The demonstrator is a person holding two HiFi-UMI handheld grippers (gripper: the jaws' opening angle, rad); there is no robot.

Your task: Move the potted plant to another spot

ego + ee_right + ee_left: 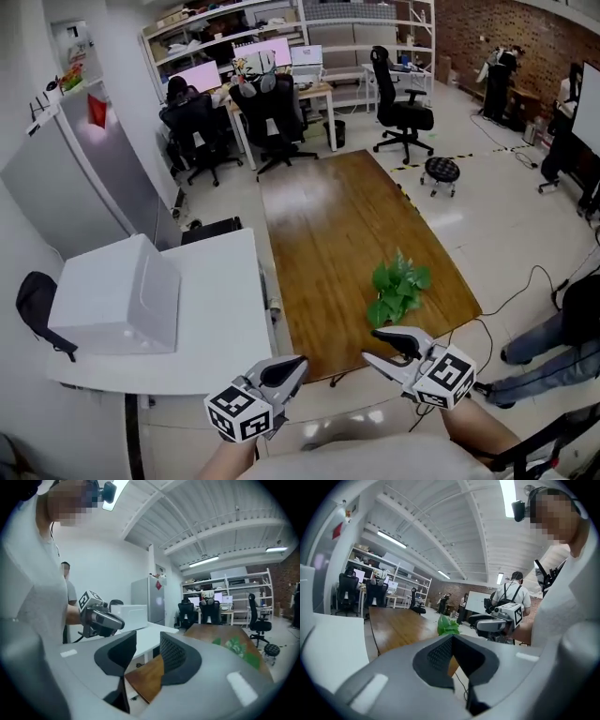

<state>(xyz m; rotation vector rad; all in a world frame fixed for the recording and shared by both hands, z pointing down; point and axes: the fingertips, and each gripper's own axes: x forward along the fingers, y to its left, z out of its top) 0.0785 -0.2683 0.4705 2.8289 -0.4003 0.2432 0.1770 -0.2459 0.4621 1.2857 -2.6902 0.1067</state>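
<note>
Spotting potted plant (398,286) at centre-right of head view, upright on wooden table (328,216) near its right edge, clear of both claws. Holding nothing: left gripper (300,362) pressed together, right gripper (369,343) spread a little, both at bottom of frame. Fits either plant awaiting pickup or already set down elsewhere; can't tell which.

One potted plant (397,286), one wooden table (328,225), one white table (225,323), one white box (117,295), two grippers: left gripper (296,366), right gripper (371,344).
</note>
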